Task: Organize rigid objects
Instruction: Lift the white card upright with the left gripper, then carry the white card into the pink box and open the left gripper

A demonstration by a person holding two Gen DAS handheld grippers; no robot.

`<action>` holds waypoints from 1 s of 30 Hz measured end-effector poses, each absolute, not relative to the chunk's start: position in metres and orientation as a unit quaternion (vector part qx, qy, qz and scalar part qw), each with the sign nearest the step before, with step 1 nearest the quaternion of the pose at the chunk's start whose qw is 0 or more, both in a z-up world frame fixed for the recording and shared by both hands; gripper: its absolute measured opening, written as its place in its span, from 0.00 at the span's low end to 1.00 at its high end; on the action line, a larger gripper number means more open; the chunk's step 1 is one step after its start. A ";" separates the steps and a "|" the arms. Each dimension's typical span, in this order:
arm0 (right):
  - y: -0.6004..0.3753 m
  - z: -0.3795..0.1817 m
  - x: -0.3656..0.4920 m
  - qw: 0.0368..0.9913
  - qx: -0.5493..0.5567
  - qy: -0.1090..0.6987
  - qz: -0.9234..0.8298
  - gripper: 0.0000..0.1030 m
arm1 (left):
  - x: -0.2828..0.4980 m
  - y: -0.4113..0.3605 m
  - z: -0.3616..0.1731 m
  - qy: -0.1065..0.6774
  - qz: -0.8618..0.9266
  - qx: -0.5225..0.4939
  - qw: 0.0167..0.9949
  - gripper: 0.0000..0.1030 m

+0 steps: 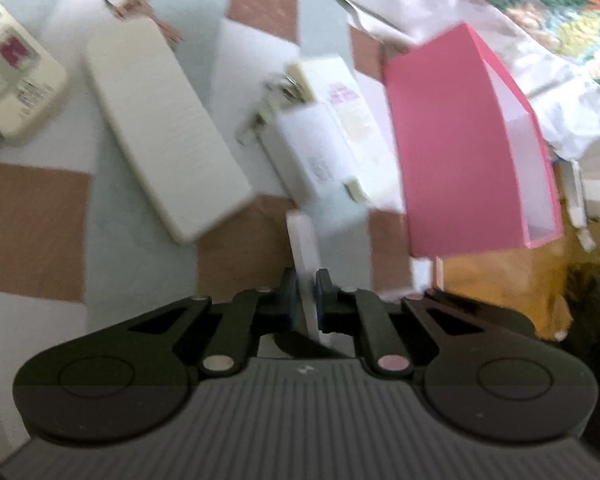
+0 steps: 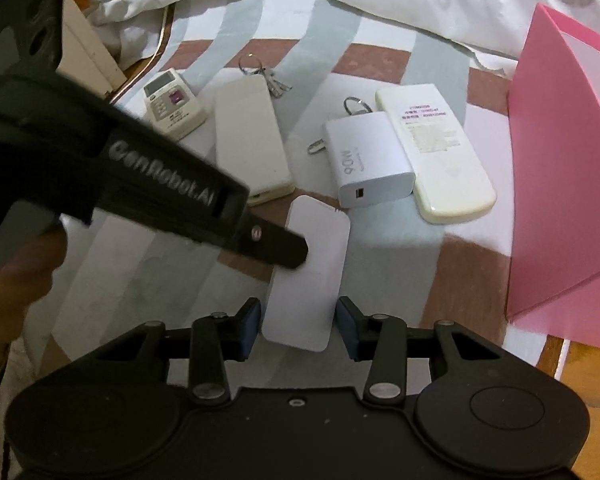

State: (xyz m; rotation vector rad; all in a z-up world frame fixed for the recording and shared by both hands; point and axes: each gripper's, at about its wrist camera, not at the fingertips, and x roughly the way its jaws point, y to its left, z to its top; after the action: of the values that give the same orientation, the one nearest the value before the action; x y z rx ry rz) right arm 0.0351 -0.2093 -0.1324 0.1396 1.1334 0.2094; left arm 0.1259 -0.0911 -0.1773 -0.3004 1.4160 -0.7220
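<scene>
Flanking white slab (image 2: 308, 272), charger (image 2: 368, 160), pink box (image 2: 560, 184)

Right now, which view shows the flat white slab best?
Right wrist: the flat white slab shows its whole broad face, lying between the right claw's pads. The left wrist view shows only its thin edge, pinched in the left claw.

Readable in the right wrist view: "GenRobot.AI" in pale letters along the black body of the left gripper (image 2: 296, 258) — slightly blurred. "90W" printed in grey on the side of the white charger (image 2: 368, 160), with smaller print beside it too fine to read. Pink and grey lines of print on the cream remote (image 2: 436, 152) — illegible. Buttons and a label on the small remote (image 2: 174, 104), also unreadable. Nothing legible in the left wrist view.
</scene>
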 end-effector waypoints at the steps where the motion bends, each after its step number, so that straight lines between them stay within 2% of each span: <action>1: -0.209 -0.133 0.035 0.838 0.064 0.533 0.096 0.38 | 0.124 -0.093 -0.180 0.641 -0.325 -0.137 0.681 0.08; 10: -0.208 -0.134 0.034 0.845 0.076 0.524 0.077 0.33 | 0.114 -0.097 -0.174 0.624 -0.327 -0.116 0.700 0.09; 14: -0.202 -0.129 0.030 0.845 0.077 0.522 0.089 0.30 | 0.106 -0.101 -0.161 0.610 -0.350 -0.066 0.708 0.08; 30: -0.224 -0.041 0.001 0.891 0.042 0.448 0.062 0.29 | 0.092 -0.129 -0.065 0.553 -0.413 -0.047 0.722 0.10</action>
State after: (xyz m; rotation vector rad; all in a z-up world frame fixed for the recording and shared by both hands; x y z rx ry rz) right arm 0.0006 -0.2239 -0.0405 0.0869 0.9309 0.1289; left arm 0.0918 -0.1289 -0.0647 -0.1033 1.2208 -0.9130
